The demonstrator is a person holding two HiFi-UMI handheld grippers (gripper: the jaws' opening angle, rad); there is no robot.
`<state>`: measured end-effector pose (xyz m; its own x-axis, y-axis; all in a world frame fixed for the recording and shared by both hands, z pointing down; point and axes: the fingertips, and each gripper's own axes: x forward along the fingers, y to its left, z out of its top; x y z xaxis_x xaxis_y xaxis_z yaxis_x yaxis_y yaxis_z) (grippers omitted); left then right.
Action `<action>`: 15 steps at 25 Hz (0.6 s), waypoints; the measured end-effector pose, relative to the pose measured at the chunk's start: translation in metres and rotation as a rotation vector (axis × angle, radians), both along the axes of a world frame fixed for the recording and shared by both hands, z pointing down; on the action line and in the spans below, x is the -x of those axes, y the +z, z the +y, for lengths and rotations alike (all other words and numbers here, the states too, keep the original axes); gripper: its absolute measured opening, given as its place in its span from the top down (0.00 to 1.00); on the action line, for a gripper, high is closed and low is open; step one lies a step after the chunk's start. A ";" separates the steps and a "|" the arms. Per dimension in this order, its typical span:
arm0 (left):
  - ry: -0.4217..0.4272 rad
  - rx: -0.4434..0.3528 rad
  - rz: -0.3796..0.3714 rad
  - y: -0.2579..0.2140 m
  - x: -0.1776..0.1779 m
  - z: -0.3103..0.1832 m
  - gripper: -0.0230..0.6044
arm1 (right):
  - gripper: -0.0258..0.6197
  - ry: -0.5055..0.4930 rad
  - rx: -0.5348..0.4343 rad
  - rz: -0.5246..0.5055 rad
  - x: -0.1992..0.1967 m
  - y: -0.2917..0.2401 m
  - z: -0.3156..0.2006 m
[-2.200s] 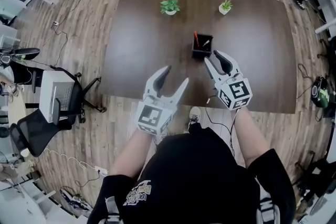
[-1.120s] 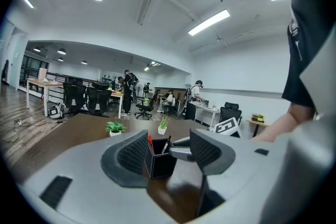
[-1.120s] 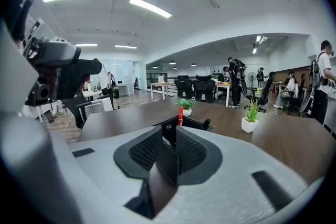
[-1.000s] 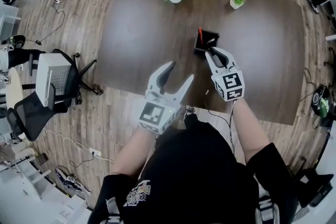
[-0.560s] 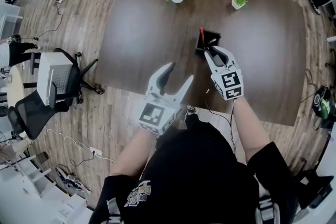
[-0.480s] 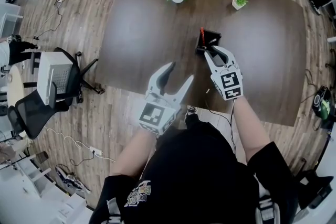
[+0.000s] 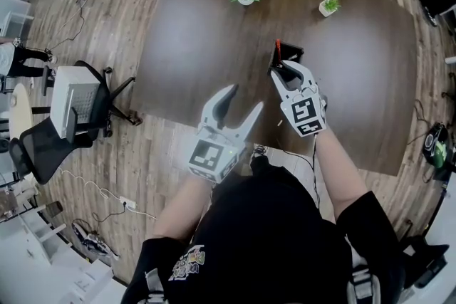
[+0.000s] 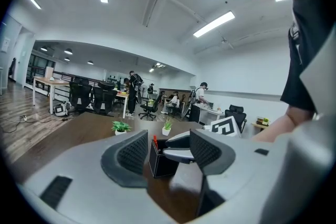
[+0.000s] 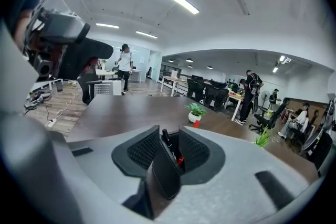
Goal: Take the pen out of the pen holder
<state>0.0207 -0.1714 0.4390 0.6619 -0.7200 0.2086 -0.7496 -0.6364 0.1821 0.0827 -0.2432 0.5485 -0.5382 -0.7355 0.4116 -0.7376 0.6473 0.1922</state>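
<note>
The step in hand is the approach to the pen: nothing has been lifted out yet. The pen holder (image 7: 292, 52), a small black square box, stands on the dark table (image 7: 185, 25) in front of the person's right side. A red pen (image 7: 278, 45) and a black pen (image 9: 166, 139) stand in it.

The right gripper (image 7: 285, 70) is at the near side of the holder, tilted a little downward. Its jaws have just been opening and now stand apart. In the right gripper view, a near corner of the holder and the upper part of the black pen show in the gap between the pads. The pads do not press on either, so nothing is gripped. The red pen sits partly behind the right-hand pad, its tip showing above it.

The left gripper (image 7: 242, 100) hangs at the table's near edge, well apart from the holder. Its jaws are wide open and empty. Its own view only looks past them toward the holder and the other gripper.

The next move likely calls for fine lining-up. The right jaws should straddle one pen's shaft above the rim, not the box's wall, and then close firmly on it. The pull should then go straight up along the pen. The holder looks light, so a slanted pull could drag or tip it. The free left gripper could steady the box if needed.
</note>
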 end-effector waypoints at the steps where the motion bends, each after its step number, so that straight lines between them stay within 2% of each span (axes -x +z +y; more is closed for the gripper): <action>1: -0.004 -0.001 0.000 0.000 0.002 0.000 0.60 | 0.77 -0.008 0.000 0.012 0.003 0.000 -0.001; 15: -0.031 -0.002 0.018 0.002 0.018 -0.002 0.60 | 0.78 -0.056 0.066 0.180 0.014 0.010 -0.008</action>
